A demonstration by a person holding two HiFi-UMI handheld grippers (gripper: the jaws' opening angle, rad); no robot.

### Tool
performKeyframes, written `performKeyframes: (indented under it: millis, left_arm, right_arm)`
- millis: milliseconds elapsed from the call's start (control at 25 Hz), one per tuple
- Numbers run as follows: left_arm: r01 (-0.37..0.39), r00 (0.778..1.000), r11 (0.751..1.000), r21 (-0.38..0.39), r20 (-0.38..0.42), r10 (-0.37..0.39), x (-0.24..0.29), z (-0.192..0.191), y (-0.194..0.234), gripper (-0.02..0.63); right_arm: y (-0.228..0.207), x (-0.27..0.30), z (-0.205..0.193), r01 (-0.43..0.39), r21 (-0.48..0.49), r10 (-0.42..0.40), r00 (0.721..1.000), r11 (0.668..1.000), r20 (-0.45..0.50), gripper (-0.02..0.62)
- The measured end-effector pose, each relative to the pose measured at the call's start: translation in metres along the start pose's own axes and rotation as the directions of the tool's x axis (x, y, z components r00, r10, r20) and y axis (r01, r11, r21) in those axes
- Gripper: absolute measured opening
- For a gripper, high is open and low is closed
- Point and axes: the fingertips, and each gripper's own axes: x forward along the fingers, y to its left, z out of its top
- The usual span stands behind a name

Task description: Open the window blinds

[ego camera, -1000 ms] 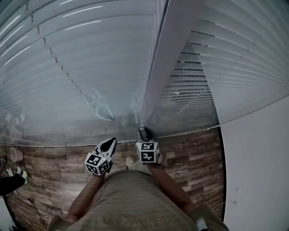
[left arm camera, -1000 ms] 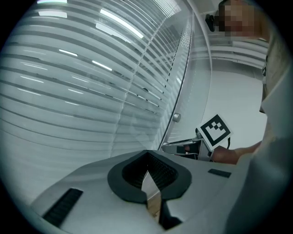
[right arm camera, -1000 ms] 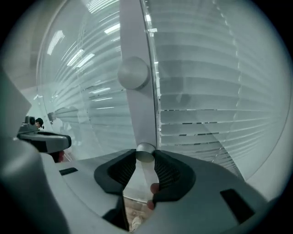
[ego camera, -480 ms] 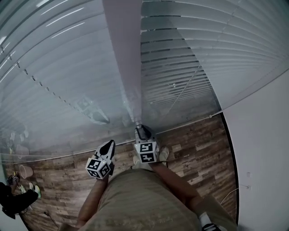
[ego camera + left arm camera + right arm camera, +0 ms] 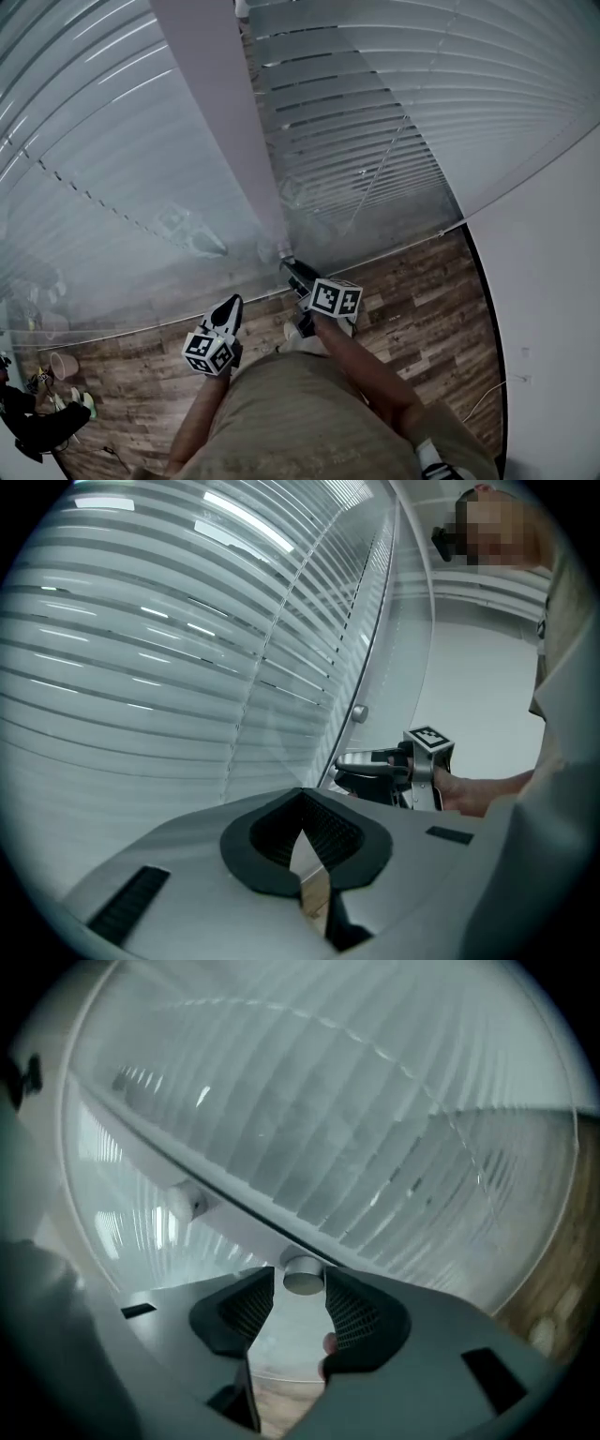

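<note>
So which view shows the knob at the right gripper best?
Right gripper view: the knob sits large between the jaws of the right gripper, which have just been opening. The head view shows a speck; the left gripper view shows that gripper side-on, the knob unclear.

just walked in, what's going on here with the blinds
A person stands at a glazed wall with slatted blinds, holding a gripper in each hand. The right gripper is at the small round knob at the foot of the frame post. Its jaws have just been opening, and the knob sits between them without being squeezed. The left gripper is held beside it, jaws together and empty. Slats right of the post show dark gaps.
</note>
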Motion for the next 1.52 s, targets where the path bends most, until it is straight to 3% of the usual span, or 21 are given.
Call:
performKeyframes:
  millis: [80,200,320,400,440,480,520,560,600,640,720,800,880,920,1000,1080,1240,1320,1400,1480,1520]
  left_arm:
    - [0.0,1.0,1.0,0.0,0.001,0.0,-0.002,0.002,0.0,0.014]
    - [-0.006,1.0,1.0,-0.006,0.003,0.006,-0.004,0.009,0.001,0.014]
    - [-0.007,1.0,1.0,-0.008,0.005,0.007,-0.005,0.01,0.001,0.014]
    - [-0.008,1.0,1.0,-0.007,0.004,0.008,-0.005,0.008,0.0,0.014]
    - [-0.008,1.0,1.0,-0.007,0.004,0.008,-0.005,0.007,-0.001,0.014]
    - [-0.009,1.0,1.0,-0.007,0.003,0.009,-0.005,0.006,-0.001,0.014]
    - [-0.01,1.0,1.0,-0.008,0.002,0.01,-0.006,0.005,-0.001,0.014]
    - [-0.011,1.0,1.0,-0.009,0.002,0.011,-0.006,0.006,-0.001,0.014]
    - [-0.011,1.0,1.0,-0.009,0.002,0.011,-0.006,0.006,-0.001,0.014]
    - [-0.011,1.0,1.0,-0.01,0.003,0.011,-0.006,0.007,-0.001,0.014]
    - [-0.008,1.0,1.0,-0.015,0.002,0.008,-0.006,0.007,-0.003,0.014]
    - [-0.004,1.0,1.0,-0.017,0.002,0.004,-0.006,0.006,-0.005,0.014]
    - [-0.002,1.0,1.0,-0.015,0.001,0.002,-0.006,0.005,-0.006,0.014]
    - [-0.001,1.0,1.0,-0.014,0.001,0.001,-0.006,0.004,-0.007,0.014]
    - [-0.001,1.0,1.0,-0.013,-0.001,0.001,-0.006,0.005,-0.008,0.014]
    - [0.002,1.0,1.0,-0.012,-0.003,-0.002,-0.004,0.007,-0.009,0.014]
    - [0.009,1.0,1.0,-0.008,-0.006,-0.009,-0.001,0.007,-0.012,0.015]
    - [0.01,1.0,1.0,-0.007,-0.009,-0.01,0.0,0.006,-0.012,0.014]
    - [0.008,1.0,1.0,-0.006,-0.01,-0.008,0.0,0.004,-0.011,0.014]
    - [0.005,1.0,1.0,-0.006,-0.009,-0.005,0.0,0.004,-0.01,0.014]
    - [0.004,1.0,1.0,-0.007,-0.01,-0.004,0.0,0.004,-0.009,0.014]
  right_arm:
    - [0.006,-0.002,-0.003,0.092,-0.296,-0.1,0.995,0.951,-0.01,0.167]
    - [0.014,-0.003,-0.001,0.201,-0.591,-0.22,0.975,0.781,0.04,0.167]
    - [0.014,0.0,0.002,0.253,-0.67,-0.261,0.961,0.698,0.091,0.166]
    - [0.011,0.002,0.004,0.269,-0.662,-0.27,0.957,0.7,0.104,0.161]
    - [0.009,0.002,0.004,0.259,-0.616,-0.26,0.961,0.744,0.091,0.135]
    - [0.006,0.002,0.004,0.226,-0.512,-0.228,0.972,0.829,0.06,0.13]
    - [0.004,0.002,0.004,0.163,-0.332,-0.165,0.986,0.929,0.022,0.129]
    - [0.002,0.002,0.005,0.075,-0.09,-0.075,0.997,0.993,-0.002,0.127]
    - [0.001,0.002,0.007,-0.017,0.148,0.017,1.0,0.989,0.0,0.127]
    - [0.001,0.002,0.009,-0.087,0.314,0.086,0.996,0.946,0.019,0.127]
    - [0.003,0.001,0.011,-0.128,0.363,0.123,0.992,0.923,0.035,0.127]
    - [0.005,-0.001,0.01,-0.072,0.165,0.071,0.997,0.984,0.009,0.128]
    - [0.006,-0.004,0.006,0.028,-0.147,-0.03,0.999,0.989,-0.013,0.192]
    - [0.006,-0.006,0.003,0.086,-0.315,-0.094,0.996,0.945,-0.009,0.204]
    - [0.008,-0.01,0.0,0.18,-0.579,-0.198,0.98,0.795,0.031,0.202]
    - [0.012,-0.009,0.0,0.224,-0.701,-0.245,0.967,0.677,0.072,0.202]
    - [0.015,-0.003,-0.001,0.255,-0.751,-0.284,0.954,0.61,0.093,0.194]
    - [0.012,-0.002,0.0,0.264,-0.726,-0.289,0.953,0.636,0.093,0.133]
    - [0.007,-0.001,-0.002,0.219,-0.58,-0.229,0.972,0.785,0.057,0.13]
    - [0.003,-0.001,0.0,0.102,-0.234,-0.102,0.995,0.967,0.012,0.129]
    - [0.002,-0.001,0.002,0.034,-0.038,-0.034,0.999,0.999,0.008,0.129]
